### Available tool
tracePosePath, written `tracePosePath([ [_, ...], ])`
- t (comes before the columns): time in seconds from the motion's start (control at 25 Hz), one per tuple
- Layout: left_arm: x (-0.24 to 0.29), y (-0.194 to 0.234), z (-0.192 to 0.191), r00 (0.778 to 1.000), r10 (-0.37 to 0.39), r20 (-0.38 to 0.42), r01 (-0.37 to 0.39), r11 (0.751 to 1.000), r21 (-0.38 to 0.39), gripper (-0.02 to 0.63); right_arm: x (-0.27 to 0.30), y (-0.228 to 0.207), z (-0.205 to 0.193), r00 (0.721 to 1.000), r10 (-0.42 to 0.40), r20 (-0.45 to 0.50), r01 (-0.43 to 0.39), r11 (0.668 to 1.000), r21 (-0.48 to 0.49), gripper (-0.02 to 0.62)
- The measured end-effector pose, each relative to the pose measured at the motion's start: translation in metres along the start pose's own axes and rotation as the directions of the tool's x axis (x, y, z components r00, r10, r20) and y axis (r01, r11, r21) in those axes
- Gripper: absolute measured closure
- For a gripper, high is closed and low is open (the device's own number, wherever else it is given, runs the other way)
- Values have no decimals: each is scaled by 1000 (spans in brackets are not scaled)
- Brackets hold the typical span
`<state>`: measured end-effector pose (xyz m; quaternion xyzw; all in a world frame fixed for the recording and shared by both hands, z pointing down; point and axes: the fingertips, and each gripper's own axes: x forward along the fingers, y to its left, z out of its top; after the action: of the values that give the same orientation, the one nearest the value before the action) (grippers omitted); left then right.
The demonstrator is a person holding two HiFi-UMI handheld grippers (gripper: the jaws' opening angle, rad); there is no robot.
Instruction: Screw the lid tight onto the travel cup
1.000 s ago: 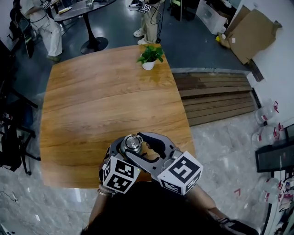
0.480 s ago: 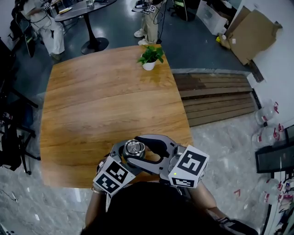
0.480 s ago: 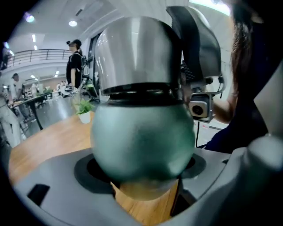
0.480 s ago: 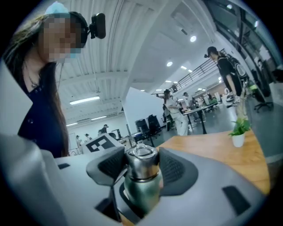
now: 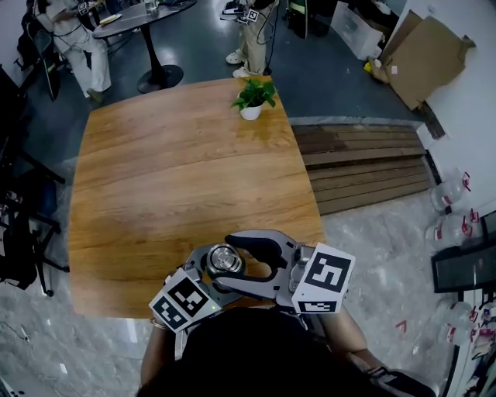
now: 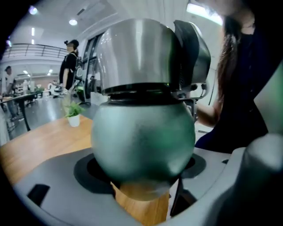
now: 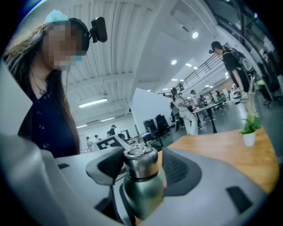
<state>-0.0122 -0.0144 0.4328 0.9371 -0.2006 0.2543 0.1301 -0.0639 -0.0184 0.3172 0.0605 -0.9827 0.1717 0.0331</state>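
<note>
Clamping cup point(image 6: 143, 141), left gripper point(image 6: 141, 174); lid point(image 7: 140, 160), right gripper point(image 7: 143, 168).

We record, by kind and count:

- Desk point(image 5: 170, 170): one.
- Travel cup point(image 6: 143, 145): one.
- Lid point(image 6: 137, 53): one.
- Grippers: two, the left gripper point(image 6: 141, 185) and the right gripper point(image 7: 140, 170).
- Jaws: two to each gripper, four in all.
- Marker cubes point(image 5: 186, 301): two, one on each gripper.
- Potted plant point(image 5: 253, 97): one.
- Round table point(image 5: 143, 14): one.
- People point(image 5: 252, 31) beyond the desk in the head view: two.
- Cardboard sheet point(image 5: 430, 54): one.
</note>
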Motion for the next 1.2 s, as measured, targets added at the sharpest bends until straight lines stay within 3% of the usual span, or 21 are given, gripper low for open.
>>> tracePosePath([
  [0.08, 1, -9, 0, 998, -56, 0, 56, 998, 20, 206, 0, 6, -2, 999, 48, -14, -48, 999, -12, 339],
  [0.16, 3, -8, -1, 999, -41, -12, 41, 999, 8, 206, 1, 5, -3, 999, 25, -22, -26, 999, -39, 339],
  [0.28, 5, 13, -5, 994, 94, -57, -96, 995, -33, 206, 4, -9, -3, 994, -104, -17, 102, 993, -64, 339],
  [0.36, 4, 29, -8, 971, 218, -100, -224, 974, -46, 206, 5, -18, -3, 980, -198, -10, 197, 978, -66, 339],
  [0.44, 3, 36, -8, 955, 272, -116, -278, 960, -44, 206, 5, -20, -2, 975, -220, -5, 219, 974, -64, 339],
  [0.52, 3, 30, -4, 976, 203, -82, -207, 977, -44, 206, 6, -16, 0, 986, -169, -5, 168, 984, -54, 339],
  [0.6, 3, 14, -1, 996, 81, -46, -82, 996, -18, 206, 5, -9, -1, 996, -88, -17, 87, 996, -37, 339],
  [0.72, 3, -3, -5, 998, -39, -46, 40, 999, 26, 206, 6, 2, -7, 999, 2, -51, -3, 1000, -26, 337],
  [0.84, 6, 4, -9, 997, 9, -73, -8, 1000, 3, 206, 7, -5, -9, 997, -54, -56, 51, 998, -41, 337],
  [0.96, 9, 26, -10, 981, 163, -110, -168, 985, -37, 206, 8, -21, -7, 978, -206, -29, 205, 977, -53, 337],
  [1.04, 9, 37, -9, 960, 249, -125, -256, 966, -45, 206, 8, -26, -6, 965, -263, -12, 262, 963, -58, 337],
  [1.12, 8, 36, -6, 963, 247, -109, -253, 966, -50, 206, 8, -24, -5, 972, -236, -10, 235, 970, -56, 337],
  [1.2, 8, 23, -2, 988, 139, -66, -142, 989, -40, 206, 5, -16, -5, 989, -144, -25, 143, 989, -47, 327],
])
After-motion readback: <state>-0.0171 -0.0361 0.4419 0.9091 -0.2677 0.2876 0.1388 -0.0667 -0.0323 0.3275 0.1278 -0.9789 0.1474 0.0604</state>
